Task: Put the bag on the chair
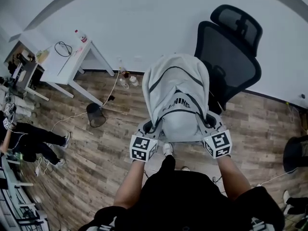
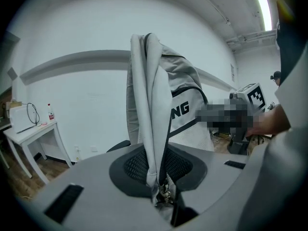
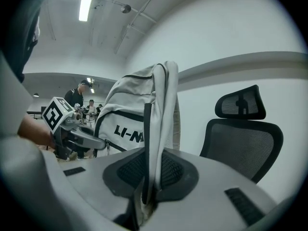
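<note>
A light grey backpack (image 1: 175,97) with black trim and lettering hangs in the air between my two grippers. The left gripper (image 1: 147,128) is shut on one of its shoulder straps (image 2: 153,129). My right gripper (image 1: 211,124) is shut on the other strap (image 3: 159,129). The black mesh office chair (image 1: 230,52) stands just beyond the bag against the white wall, its seat hidden behind the bag. In the right gripper view the chair's back (image 3: 243,146) shows to the right of the backpack (image 3: 132,124). The left gripper view shows the backpack (image 2: 180,105) with the right gripper (image 2: 243,107) past it.
A white table (image 1: 65,61) with a bottle and a cable stands at the far left wall. A black waste basket (image 1: 96,115) sits on the wood floor near it. A seated person (image 1: 29,138) is at the left edge. Another dark chair (image 1: 296,153) is at the right.
</note>
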Demonstrator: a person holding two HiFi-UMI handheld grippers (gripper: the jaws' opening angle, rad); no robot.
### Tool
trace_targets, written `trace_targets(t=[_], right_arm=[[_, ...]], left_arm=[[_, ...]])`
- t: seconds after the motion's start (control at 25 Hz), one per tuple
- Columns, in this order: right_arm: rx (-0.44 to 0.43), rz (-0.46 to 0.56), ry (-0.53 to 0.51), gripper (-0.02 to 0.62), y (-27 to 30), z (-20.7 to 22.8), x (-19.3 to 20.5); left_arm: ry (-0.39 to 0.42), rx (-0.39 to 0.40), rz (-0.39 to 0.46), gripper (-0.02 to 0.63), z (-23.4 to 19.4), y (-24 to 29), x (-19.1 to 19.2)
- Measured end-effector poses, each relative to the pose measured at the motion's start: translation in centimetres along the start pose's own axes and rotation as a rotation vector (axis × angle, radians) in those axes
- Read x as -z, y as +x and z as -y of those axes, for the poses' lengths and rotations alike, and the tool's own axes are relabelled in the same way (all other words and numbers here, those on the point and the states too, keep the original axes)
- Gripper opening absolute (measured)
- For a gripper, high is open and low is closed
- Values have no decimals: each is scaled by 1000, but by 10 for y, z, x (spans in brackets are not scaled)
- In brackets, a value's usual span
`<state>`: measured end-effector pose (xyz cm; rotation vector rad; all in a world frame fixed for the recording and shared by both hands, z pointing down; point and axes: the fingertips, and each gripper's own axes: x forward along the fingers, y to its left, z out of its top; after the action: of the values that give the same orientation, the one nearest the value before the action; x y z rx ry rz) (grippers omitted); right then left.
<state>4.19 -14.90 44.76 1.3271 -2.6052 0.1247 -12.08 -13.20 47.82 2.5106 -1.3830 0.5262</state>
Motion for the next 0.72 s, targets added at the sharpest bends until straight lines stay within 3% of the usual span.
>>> trace_targets(t=[0.72], right_arm=[[122, -109, 59, 66, 88, 34, 18]], left_arm=[[-41, 184, -63, 83, -69, 81, 7]])
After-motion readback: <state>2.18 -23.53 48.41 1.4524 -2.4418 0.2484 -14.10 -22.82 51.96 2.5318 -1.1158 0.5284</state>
